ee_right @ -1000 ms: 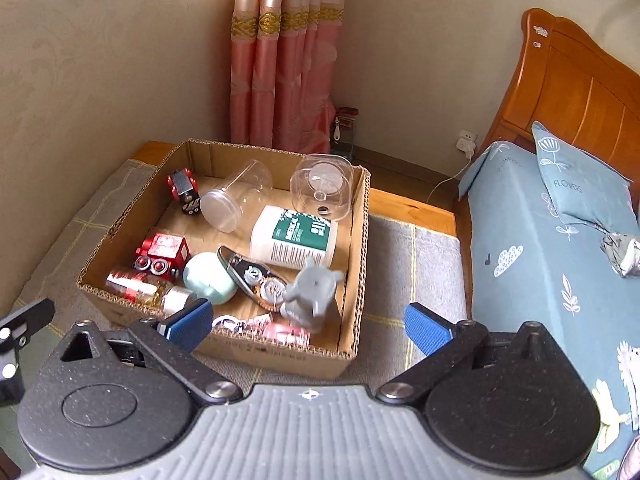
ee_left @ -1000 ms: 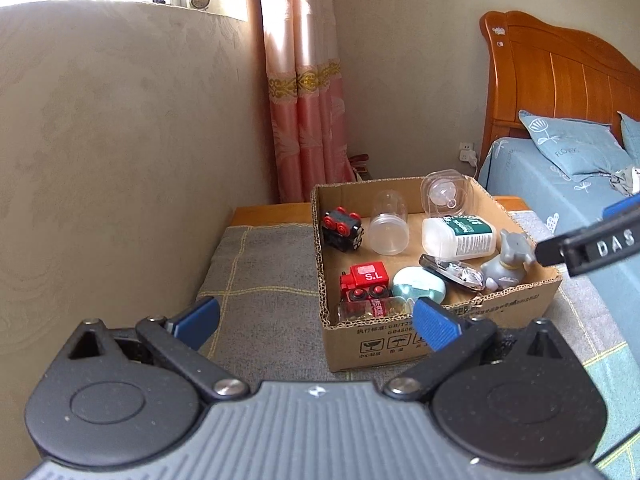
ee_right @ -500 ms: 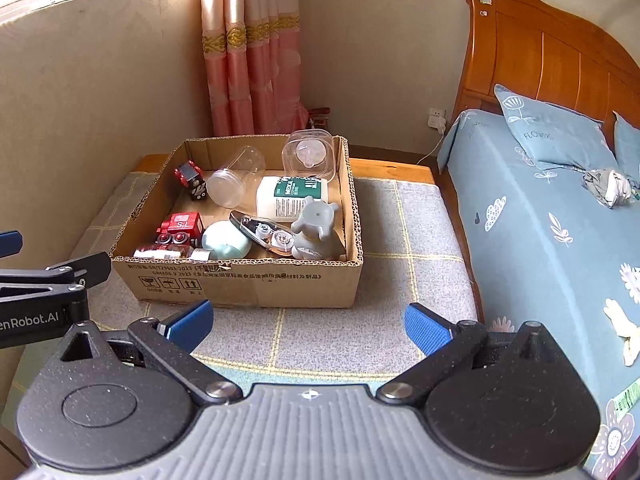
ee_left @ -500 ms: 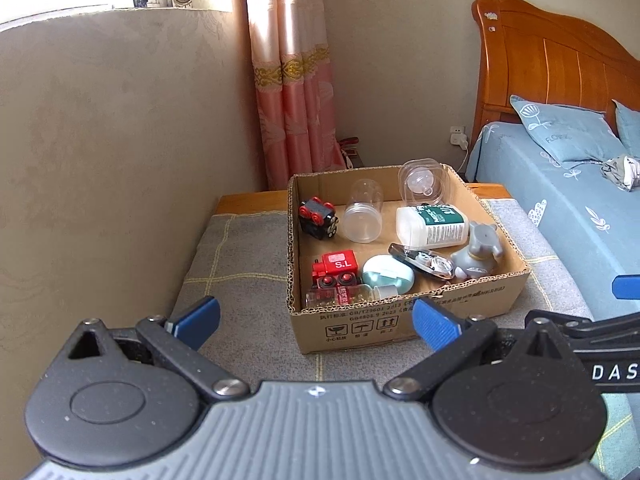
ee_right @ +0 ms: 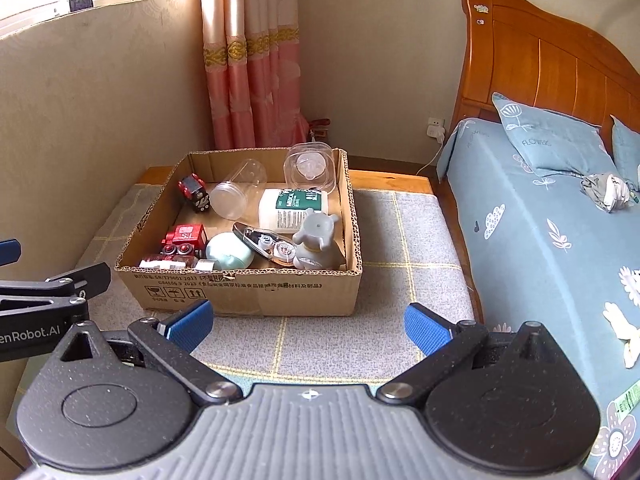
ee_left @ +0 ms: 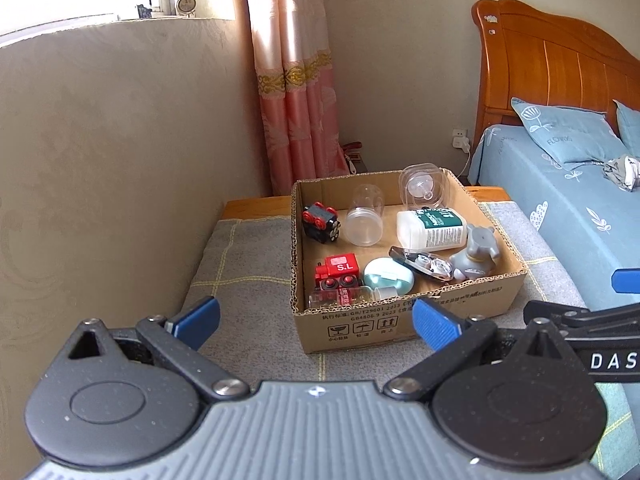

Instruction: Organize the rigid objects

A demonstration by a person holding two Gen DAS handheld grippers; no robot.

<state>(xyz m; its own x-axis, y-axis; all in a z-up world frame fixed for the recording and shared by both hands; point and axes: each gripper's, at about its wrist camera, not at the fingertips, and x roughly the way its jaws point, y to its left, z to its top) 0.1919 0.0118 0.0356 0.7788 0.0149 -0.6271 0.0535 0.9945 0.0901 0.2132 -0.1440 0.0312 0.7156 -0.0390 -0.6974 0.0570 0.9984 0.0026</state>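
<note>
Left gripper (ee_left: pixel 314 320): blue-padded jaws spread wide, nothing between them. Right gripper (ee_right: pixel 308 326): likewise apart and empty. Each gripper shows only partly at the edge of the other's view.

At 12 o'clock from both stands the open brown cardboard box (ee_right: pixel 248 290) on a grey checked mat (ee_right: pixel 404 240). It holds a red toy train marked S.L (ee_left: pixel 336 272), a black-and-red toy engine (ee_left: pixel 320 222), a clear plastic jar lying on its side (ee_left: pixel 364 220), a white bottle with green label (ee_left: pixel 432 224), a grey animal figurine (ee_left: pixel 478 252) and a pale green oval case (ee_left: pixel 388 278). A small clear bottle (ee_left: pixel 340 296) at the box's near wall is partly cut off by the rim; its label is unreadable.

Against the earlier frames, both grippers have drawn back and the box sits farther off; the contents are unchanged.
</note>
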